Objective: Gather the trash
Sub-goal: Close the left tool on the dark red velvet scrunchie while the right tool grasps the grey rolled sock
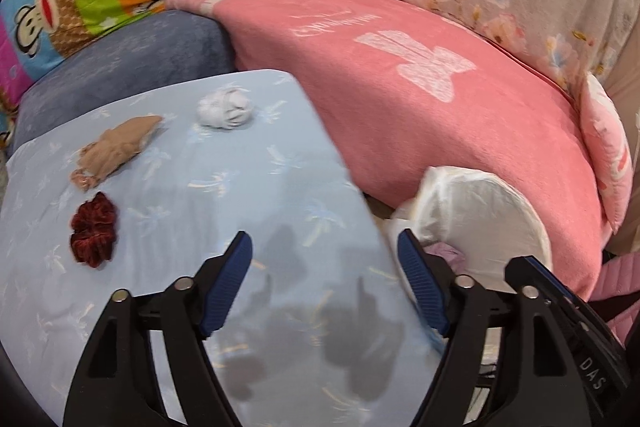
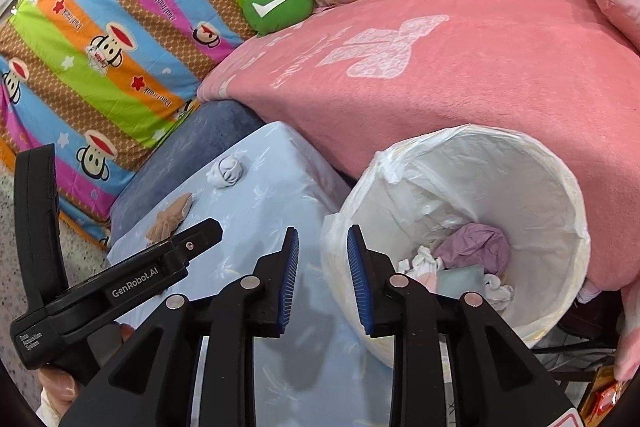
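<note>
On the pale-blue cloth-covered desk (image 1: 248,187), a crumpled white paper ball (image 1: 226,111) near the far edge, a wrinkled tan wrapper (image 1: 116,151) and a ruffled dark-red scrunchie (image 1: 95,229) toward the left edge lie apart, while the left hand-held gripper (image 1: 324,283) gapes wide and empty, the right hand-held gripper (image 2: 322,279) narrower and empty, beside the plastic-lined round bin (image 2: 560,187) off the right edge.

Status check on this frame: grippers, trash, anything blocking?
Left gripper open, empty. Right gripper open, empty, near the bin. White wad, tan scrap, dark red scrap lie on the blue cloth. Nothing blocking.
</note>
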Demonstrator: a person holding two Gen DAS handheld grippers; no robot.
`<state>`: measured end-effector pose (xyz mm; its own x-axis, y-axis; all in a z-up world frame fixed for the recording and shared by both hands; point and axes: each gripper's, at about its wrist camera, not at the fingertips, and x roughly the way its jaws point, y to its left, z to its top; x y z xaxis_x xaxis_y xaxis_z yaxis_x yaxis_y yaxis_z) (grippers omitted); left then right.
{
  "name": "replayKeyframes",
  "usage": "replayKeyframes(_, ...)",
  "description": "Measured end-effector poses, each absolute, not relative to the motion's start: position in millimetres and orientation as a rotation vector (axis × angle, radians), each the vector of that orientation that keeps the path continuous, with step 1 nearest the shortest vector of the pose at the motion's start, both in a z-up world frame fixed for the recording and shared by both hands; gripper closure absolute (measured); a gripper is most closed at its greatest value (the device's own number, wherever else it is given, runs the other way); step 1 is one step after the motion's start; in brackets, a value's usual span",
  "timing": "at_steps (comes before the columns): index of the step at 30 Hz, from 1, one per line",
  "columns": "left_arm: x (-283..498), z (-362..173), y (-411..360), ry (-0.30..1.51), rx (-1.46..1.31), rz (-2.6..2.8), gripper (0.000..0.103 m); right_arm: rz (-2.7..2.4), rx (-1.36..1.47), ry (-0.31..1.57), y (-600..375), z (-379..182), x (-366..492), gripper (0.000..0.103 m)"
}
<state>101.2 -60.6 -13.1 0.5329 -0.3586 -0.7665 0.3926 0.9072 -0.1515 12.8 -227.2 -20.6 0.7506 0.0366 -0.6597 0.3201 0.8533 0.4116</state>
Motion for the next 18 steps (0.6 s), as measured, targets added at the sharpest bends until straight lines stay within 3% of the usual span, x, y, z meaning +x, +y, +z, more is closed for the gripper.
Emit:
replayKeyframes(11, 138.9, -45.4, 38.9, 0.923, 0.024, -0.193, 0.023, -0.062, 0.454, 0.798, -160.7, -35.5, 66.2, 0.075)
replayKeyframes(18, 163.4, -57.7, 95.1, 0.947, -0.027, -0.089, 0.02, -0.013, 0.414, 0.823, -128.0, -36.1, 115.2, 0.064)
